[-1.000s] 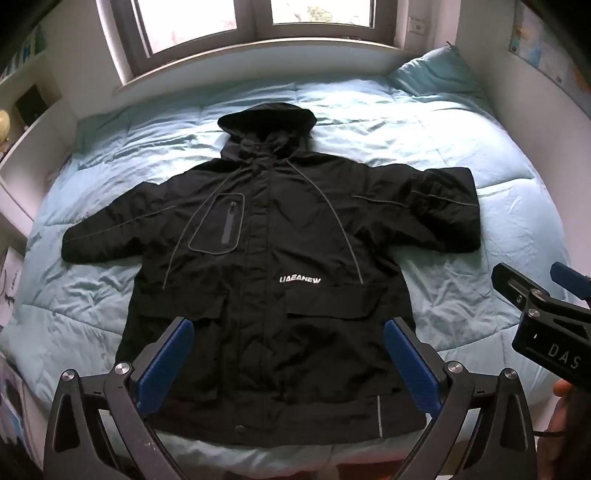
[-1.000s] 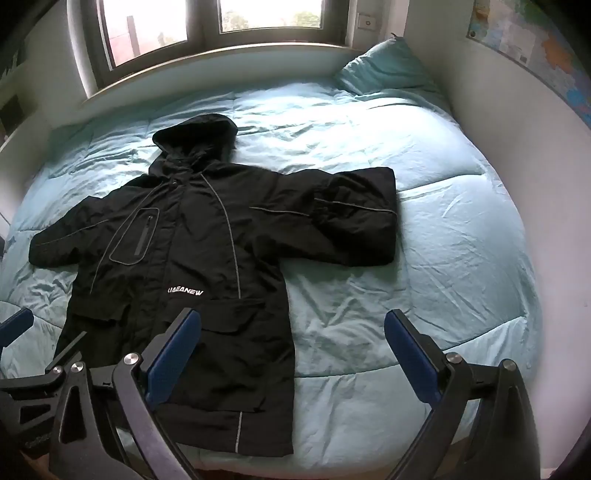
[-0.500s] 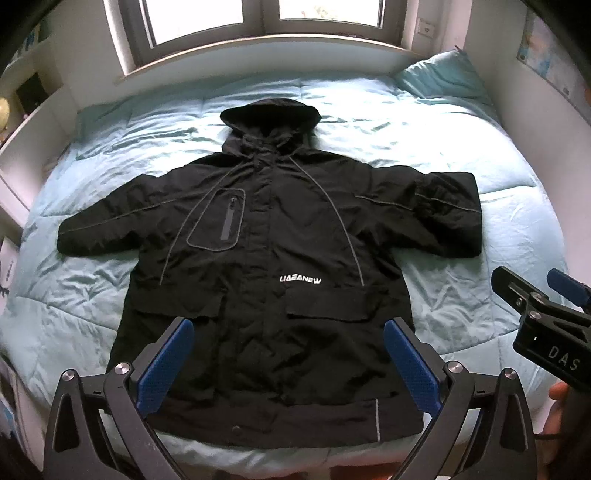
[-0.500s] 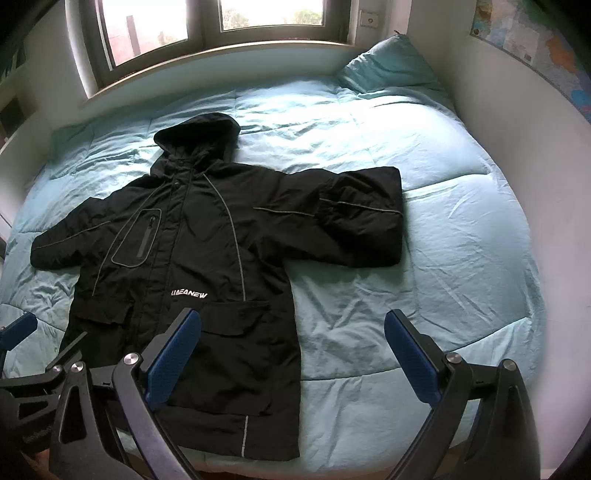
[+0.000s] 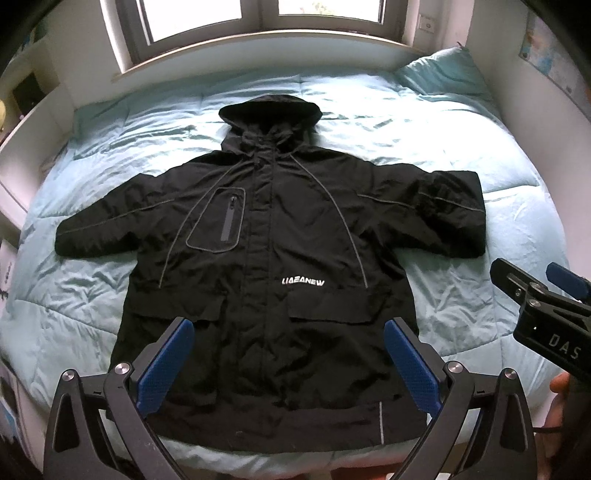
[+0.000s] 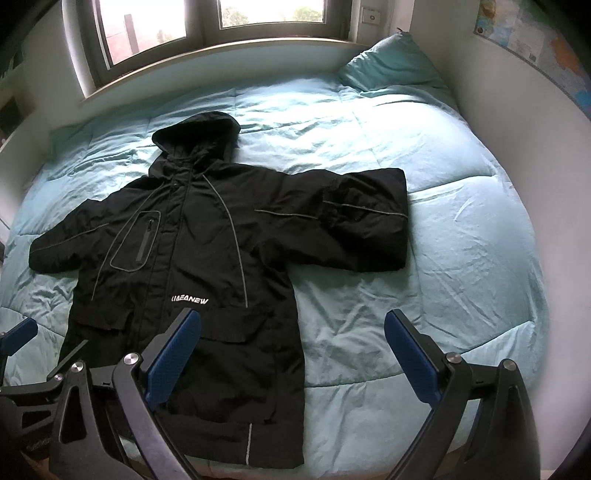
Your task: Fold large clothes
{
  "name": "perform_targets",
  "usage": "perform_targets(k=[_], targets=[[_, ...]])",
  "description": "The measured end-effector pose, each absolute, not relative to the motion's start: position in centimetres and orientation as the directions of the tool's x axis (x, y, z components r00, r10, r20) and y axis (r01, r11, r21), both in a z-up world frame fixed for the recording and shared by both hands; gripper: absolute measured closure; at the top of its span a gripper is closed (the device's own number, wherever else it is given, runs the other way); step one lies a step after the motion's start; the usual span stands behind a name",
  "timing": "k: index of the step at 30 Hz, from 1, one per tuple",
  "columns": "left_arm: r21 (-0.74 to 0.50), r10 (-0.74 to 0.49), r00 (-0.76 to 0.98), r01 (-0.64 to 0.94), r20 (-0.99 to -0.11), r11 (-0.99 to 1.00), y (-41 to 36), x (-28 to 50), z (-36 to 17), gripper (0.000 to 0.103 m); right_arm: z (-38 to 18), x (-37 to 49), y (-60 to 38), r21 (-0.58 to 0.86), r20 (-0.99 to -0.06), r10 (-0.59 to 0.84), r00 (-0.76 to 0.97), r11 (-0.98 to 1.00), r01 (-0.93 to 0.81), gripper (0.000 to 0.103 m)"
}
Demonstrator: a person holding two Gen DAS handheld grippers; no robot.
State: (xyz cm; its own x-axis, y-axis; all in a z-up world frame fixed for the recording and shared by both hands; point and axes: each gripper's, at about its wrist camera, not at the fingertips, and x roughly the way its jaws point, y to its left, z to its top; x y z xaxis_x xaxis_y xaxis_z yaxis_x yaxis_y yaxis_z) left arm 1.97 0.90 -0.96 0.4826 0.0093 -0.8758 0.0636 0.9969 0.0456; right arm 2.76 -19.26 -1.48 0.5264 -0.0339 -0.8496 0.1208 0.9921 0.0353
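A bed [image 5: 480, 122] with a pale blue quilt fills both views, edge to edge, under a window [image 5: 258, 22] along the top of the frame. A blue pillow [image 6: 391, 62] sits at the upper right against the wall.

The black hooded jacket [image 5: 266, 266] lies face up and zipped across the middle of the left wrist view; in the right wrist view it sits left of centre. Its hood [image 5: 269, 118] points toward the window and both sleeves are spread sideways. The sleeve at frame right [image 5: 436, 214] looks shorter and blunter than the one at frame left [image 5: 99, 236], possibly doubled back on itself.

The left gripper [image 5: 288, 362] hangs above the lower hem at the bottom of its frame, its blue pads [image 5: 166, 365] spread wide and holding nothing. The right gripper [image 6: 291, 354] hovers beyond the jacket's right side seam, over bare quilt, its pads [image 6: 410, 354] equally wide and empty.

No fold is made yet, so this looks like the approach before the first one. The next move likely calls for lowering onto a sleeve or a hem corner and pinching through slippery, padded cloth.

The hem [image 5: 258, 424] runs partly behind the left gripper's frame, and the bed's near edge is cut off. The back of the jacket is hidden.
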Motion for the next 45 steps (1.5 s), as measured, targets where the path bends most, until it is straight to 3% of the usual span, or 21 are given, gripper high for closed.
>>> perform_targets(k=[5,11,21,27,31,43,45], targets=[[0.112,0.069,0.493,0.058,-0.867,0.992,1.1,3.4,-0.3,0.001,-1.8,4.2,-18.9,0.022,-0.856,-0.043,0.515,0.993,0.12,0.003],[0.024,-0.017,0.488,0.077,-0.873,0.997,1.1,5.6,0.1,0.001,-2.0,6.4,-20.2,0.009,-0.866,-0.06,0.497,0.991,0.136,0.003],[0.028,-0.012,0.45,0.08,-0.893,0.996,0.4,10.9,-1.5,0.001,-6.5,12.8,-29.4,0.093,-0.878,-0.065,0.474,0.948,0.304,0.003],[0.009,-0.027,0.394,0.09,-0.919,0.996,-0.7,16.0,-4.9,0.001,-12.0,18.6,-32.0,0.122,-0.903,-0.02,0.429,0.946,0.301,0.011],[0.02,-0.021,0.373,0.107,-0.927,0.994,-2.0,20.0,-7.3,0.001,-15.9,22.5,-31.5,0.114,-0.926,0.0,0.377,0.953,0.279,0.027],[0.079,0.022,0.262,0.21,-0.965,0.974,-5.9,27.2,-14.0,0.001,-26.1,29.1,-28.2,-0.226,-0.932,-0.275,0.236,0.951,0.212,0.028],[0.083,0.023,0.257,0.222,-0.966,0.972,-6.5,27.5,-14.5,0.001,-26.0,29.0,-28.2,-0.224,-0.927,-0.272,0.259,0.954,0.201,0.046]])
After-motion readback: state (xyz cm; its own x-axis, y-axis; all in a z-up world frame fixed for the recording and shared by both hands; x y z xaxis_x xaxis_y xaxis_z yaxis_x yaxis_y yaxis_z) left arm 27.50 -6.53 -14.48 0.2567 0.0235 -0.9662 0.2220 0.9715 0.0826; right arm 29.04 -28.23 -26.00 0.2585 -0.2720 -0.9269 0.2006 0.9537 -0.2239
